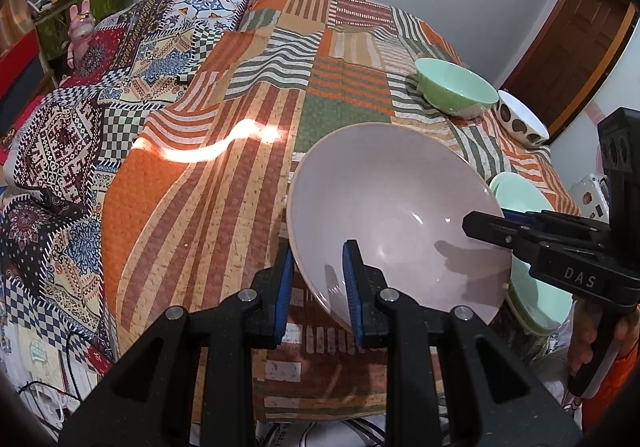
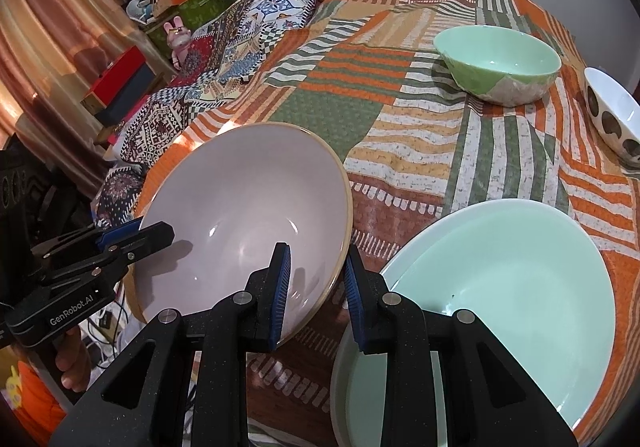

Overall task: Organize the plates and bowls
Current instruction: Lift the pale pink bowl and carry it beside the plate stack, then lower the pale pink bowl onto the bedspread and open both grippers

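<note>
A large pinkish-grey bowl [image 1: 400,215] [image 2: 248,199] with a tan rim is held over the near edge of the cloth-covered table [image 1: 240,207] [image 2: 400,127]. My left gripper [image 1: 318,287] [image 2: 140,237] is shut on its left rim. My right gripper [image 2: 318,291] [image 1: 486,225] is shut on its right rim. Just right of the bowl lies a mint-green plate [image 2: 500,287] [image 1: 520,191]. Farther back stand a green bowl [image 1: 456,91] [image 2: 496,63] and a white bowl with brown dots [image 1: 522,123] [image 2: 612,119].
A heap of patterned quilts [image 1: 120,95] [image 2: 224,47] rises along the table's left side, with a pink rabbit figure [image 1: 80,31] and boxes behind it. A person's hand [image 1: 584,347] [image 2: 72,363] grips each handle. A wooden door [image 1: 576,59] stands far right.
</note>
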Motion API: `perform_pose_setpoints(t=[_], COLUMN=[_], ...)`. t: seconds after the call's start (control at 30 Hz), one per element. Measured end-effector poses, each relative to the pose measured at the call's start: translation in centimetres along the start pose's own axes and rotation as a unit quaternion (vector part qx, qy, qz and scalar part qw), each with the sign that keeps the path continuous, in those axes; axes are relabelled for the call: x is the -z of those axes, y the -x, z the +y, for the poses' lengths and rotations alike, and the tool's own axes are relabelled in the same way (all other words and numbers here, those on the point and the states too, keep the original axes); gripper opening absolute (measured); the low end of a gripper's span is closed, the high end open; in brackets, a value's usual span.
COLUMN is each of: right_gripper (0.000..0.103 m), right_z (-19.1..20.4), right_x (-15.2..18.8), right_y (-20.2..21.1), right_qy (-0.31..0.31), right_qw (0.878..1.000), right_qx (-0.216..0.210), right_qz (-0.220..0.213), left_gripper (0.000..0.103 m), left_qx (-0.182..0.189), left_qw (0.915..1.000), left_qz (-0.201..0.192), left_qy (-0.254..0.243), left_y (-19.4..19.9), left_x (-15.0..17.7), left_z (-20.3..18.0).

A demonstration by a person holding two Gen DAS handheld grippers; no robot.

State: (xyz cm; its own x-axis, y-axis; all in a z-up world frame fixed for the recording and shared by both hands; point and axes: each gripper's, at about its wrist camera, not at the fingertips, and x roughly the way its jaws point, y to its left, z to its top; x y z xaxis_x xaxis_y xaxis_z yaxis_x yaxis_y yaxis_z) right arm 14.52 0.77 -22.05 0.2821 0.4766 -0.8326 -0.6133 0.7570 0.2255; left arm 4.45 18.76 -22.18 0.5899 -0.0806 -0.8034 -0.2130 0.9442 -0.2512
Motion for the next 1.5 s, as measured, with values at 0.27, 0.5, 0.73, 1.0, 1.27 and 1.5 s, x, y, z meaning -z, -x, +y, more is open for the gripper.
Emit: perform_pose_setpoints(t=[0.27, 0.5, 0.73, 1.0, 1.27, 1.5], right_gripper=[0.027, 0.027, 0.046, 0.046, 0.056, 0.059], right_z=[0.0, -0.2, -0.9, -2.7, -6.8, -10.7], right_x=[0.2, 0.3, 0.4, -0.2, -2.5, -4.5], right_y=[-0.3, 0.0, 2.5, 6.2, 10.9, 12.3], right_qy=[0.008, 0.006, 0.004, -0.02, -0.05, -0.087], right_qw=[1.0, 1.0, 0.999, 0.996, 0.987, 0.978], right_qx=[0.0, -0.007, -0.018, -0.017, 0.021, 0.05], right_qz=[0.004, 0.003, -0.028, -0.08, -0.153, -0.182], left_gripper=[0.024, 0.028, 0.036, 0.049, 0.067, 0.073], left_qx=[-0.007, -0.014, -0.031, -0.056, -0.018, 0.008], left_qw=[0.9999, 0.9996, 0.9994, 0.9959, 0.9933, 0.995], left_qz=[0.008, 0.019, 0.002, -0.054, -0.108, -0.095], left_qy=[-0.005, -0.011, -0.015, -0.047, -0.037, -0.03], left_y=[-0.5, -0.6, 1.3, 4.5, 5.8, 3.1], left_x=[0.4, 0.3, -0.4, -2.5, -7.8, -13.6], left_z=[-0.2, -0.4, -0.7, -3.3, -6.5, -8.7])
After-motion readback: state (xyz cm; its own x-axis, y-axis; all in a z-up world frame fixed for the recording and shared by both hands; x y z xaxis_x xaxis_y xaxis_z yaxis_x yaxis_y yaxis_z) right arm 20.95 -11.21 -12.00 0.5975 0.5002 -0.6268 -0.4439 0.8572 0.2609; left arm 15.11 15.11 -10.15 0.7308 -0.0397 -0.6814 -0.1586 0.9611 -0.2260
